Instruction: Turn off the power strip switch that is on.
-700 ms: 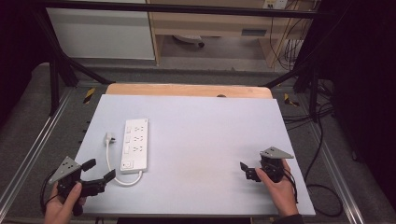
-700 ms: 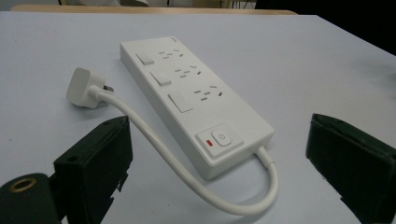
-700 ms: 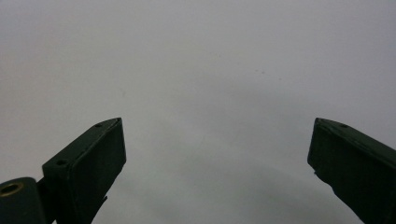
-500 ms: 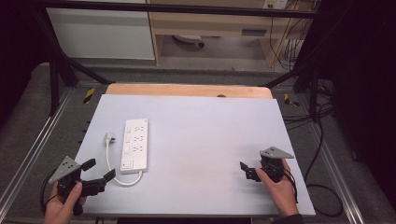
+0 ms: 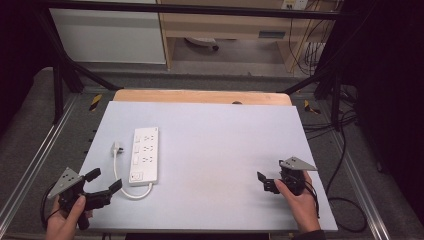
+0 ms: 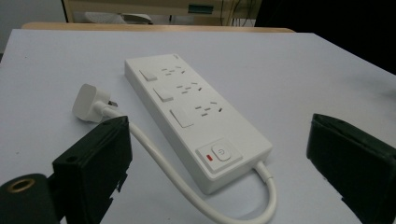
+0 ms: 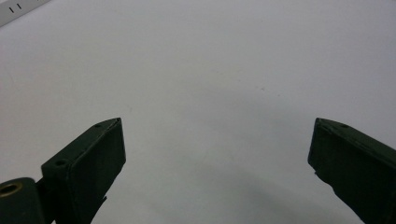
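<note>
Nearest the camera, the left tool [image 5: 104, 182] is held by a hand [image 5: 64, 224] at the bench's near left corner, its jaws spread wide with nothing between them. In the left gripper view the same tool [image 6: 219, 154] is seen framing the near end of the strip [image 6: 196, 116] and the curve of the cord [image 6: 187, 186], neither being touched.

Over at the near right, the right tool [image 5: 266, 182] is gripped by the other hand [image 5: 300, 200], pointed inward across the bench. Its jaws are also parted widely, and in the right gripper view the tool [image 7: 217, 140] is shown with only bare pale surface between them.

The bench [image 5: 220, 150] is covered by a pale grey-white sheet, plain and smooth. On its left half the white strip [image 5: 145, 154] is laid flat, lengthwise front to back, with three socket groups, three switches and a power button with a red mark at its near end. From that near end the cord [image 5: 120, 175] is looped round to the left, and the plug [image 5: 115, 148] is rested on the sheet just beside the strip.

Beyond the sheet, a band of wood [image 5: 200, 96] is seen along the far edge. Metal rails [image 5: 35, 160] are run down both sides over grey floor. Farther back, a white cabinet [image 5: 110, 35] and a wooden shelf unit [image 5: 240, 25] are placed, with dark cables [image 5: 330, 130] trailed at the right.
</note>
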`<state>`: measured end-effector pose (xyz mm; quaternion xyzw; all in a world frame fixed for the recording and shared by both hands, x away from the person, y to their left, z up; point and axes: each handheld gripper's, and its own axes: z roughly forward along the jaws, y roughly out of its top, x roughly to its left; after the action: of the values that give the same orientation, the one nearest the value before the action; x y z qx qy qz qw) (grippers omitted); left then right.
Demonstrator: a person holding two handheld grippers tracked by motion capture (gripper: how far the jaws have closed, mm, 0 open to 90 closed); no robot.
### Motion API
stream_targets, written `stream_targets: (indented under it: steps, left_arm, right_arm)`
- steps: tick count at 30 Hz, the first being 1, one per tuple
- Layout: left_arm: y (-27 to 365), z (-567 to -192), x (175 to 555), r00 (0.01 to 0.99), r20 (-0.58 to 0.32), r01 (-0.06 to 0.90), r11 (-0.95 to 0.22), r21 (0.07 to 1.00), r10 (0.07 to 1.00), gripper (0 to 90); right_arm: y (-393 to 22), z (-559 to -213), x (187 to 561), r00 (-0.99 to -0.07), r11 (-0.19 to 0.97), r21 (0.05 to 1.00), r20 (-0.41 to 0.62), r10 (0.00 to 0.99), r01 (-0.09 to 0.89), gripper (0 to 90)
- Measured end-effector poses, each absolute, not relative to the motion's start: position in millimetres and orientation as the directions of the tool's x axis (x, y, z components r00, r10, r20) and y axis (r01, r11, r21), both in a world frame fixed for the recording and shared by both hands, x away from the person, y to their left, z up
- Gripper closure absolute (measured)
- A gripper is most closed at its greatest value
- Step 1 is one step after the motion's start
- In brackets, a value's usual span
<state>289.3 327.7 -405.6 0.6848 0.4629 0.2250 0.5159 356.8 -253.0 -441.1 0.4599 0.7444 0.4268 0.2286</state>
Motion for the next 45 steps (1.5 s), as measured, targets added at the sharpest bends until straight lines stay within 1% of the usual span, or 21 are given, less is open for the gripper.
stream_targets:
  steps: [12, 19, 25, 28, 32, 45]
  left_arm:
    - [333, -399, 288, 0.471, -0.201, 0.407, -0.010, 0.913, 0.859, 6.2]
    - [334, -394, 286, 0.476, -0.189, 0.388, -0.012, 0.921, 0.859, 5.6]
    - [333, -391, 288, 0.492, -0.197, 0.372, 0.000, 0.928, 0.848, 5.7]
    - [333, -387, 290, 0.484, -0.185, 0.366, -0.006, 0.931, 0.855, 6.1]
    - [334, -380, 292, 0.491, -0.190, 0.356, 0.003, 0.934, 0.850, 6.0]
    - [333, -371, 300, 0.490, -0.184, 0.360, -0.005, 0.933, 0.852, 5.7]
  right_arm:
    - [-253, -439, 355, -0.472, 0.206, 0.853, 0.054, 0.880, 0.480, 4.3]
    - [-253, -436, 353, -0.477, 0.198, 0.859, 0.061, 0.877, 0.472, 4.1]
    - [-253, -437, 353, -0.478, 0.199, 0.857, 0.061, 0.876, 0.474, 3.9]
    - [-254, -438, 354, -0.473, 0.193, 0.856, 0.067, 0.878, 0.480, 3.9]
    - [-253, -437, 354, -0.474, 0.193, 0.855, 0.069, 0.878, 0.482, 3.9]
    - [-253, -438, 355, -0.470, 0.194, 0.852, 0.069, 0.880, 0.487, 3.9]
